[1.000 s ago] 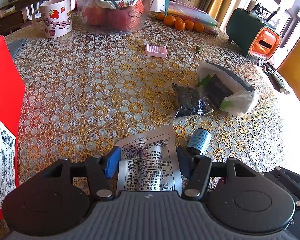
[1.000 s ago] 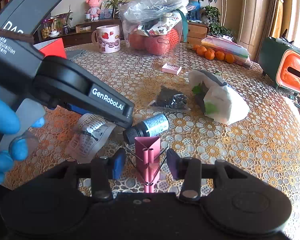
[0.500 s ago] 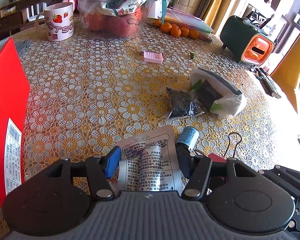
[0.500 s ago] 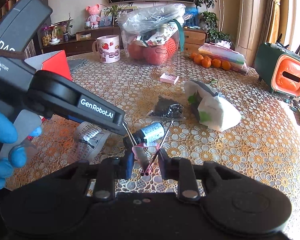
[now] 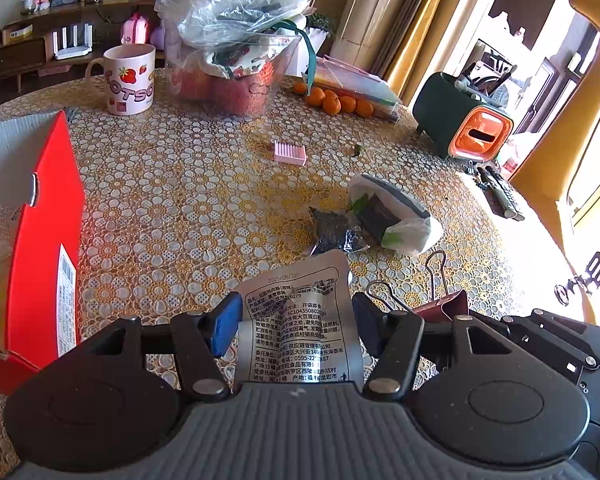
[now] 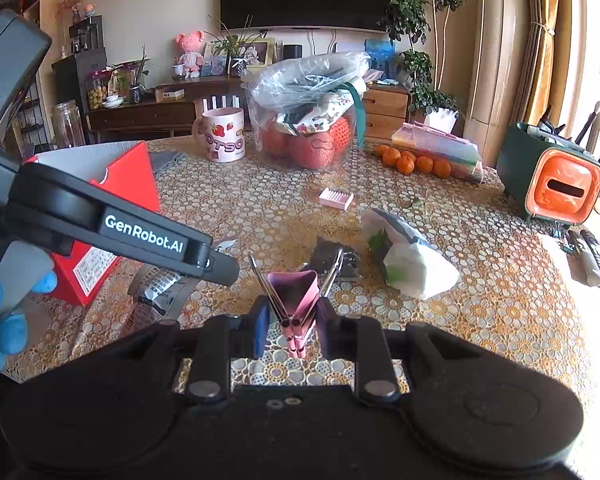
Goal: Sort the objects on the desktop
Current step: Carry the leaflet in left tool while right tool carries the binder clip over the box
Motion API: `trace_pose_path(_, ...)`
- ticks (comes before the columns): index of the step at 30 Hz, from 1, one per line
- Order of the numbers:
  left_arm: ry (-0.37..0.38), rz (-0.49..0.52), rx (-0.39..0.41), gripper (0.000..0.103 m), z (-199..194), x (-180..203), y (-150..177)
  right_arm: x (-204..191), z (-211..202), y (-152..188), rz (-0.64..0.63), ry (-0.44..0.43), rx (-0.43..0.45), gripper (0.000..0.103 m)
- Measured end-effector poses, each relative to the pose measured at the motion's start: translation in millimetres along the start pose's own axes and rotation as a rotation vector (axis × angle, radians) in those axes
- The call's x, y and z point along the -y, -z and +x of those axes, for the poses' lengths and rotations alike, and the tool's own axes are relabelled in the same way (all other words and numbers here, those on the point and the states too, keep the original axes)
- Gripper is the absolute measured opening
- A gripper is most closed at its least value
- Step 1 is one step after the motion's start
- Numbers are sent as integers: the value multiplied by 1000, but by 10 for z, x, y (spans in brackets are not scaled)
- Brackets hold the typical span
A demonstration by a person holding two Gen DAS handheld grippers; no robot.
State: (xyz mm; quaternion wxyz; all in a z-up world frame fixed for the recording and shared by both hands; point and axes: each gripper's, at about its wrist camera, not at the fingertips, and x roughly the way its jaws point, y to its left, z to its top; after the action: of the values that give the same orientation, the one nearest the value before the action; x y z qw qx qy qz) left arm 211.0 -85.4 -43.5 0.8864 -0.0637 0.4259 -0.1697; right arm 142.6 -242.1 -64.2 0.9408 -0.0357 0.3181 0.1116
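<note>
Tablecloth (image 5: 172, 200) behind half-hidden packet (image 5: 300, 320)

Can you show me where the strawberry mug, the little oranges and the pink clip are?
strawberry mug (image 5: 130, 80): left wrist view, on its printed side.
little oranges (image 6: 414, 162): right wrist view, on the middle of the row.
pink clip (image 6: 294, 292): right wrist view, on its folded pink body.

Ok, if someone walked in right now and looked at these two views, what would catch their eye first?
Probably the pink binder clip pinched in the right gripper, held above the lace tablecloth. Next, the silver snack packet in the left gripper, with the open red box on the table's left side.
</note>
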Motion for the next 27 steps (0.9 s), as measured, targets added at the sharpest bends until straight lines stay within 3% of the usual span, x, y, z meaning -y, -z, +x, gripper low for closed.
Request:
trace_pose_path(11,-15,-10,114,59,-653,-225,-106,-318,-254,-381,-50,-34,59,24)
trace_pose_path(27,-108,-56,206,59,-1330,-970,-113,-1158,-239,-872,-146,-104,108,24)
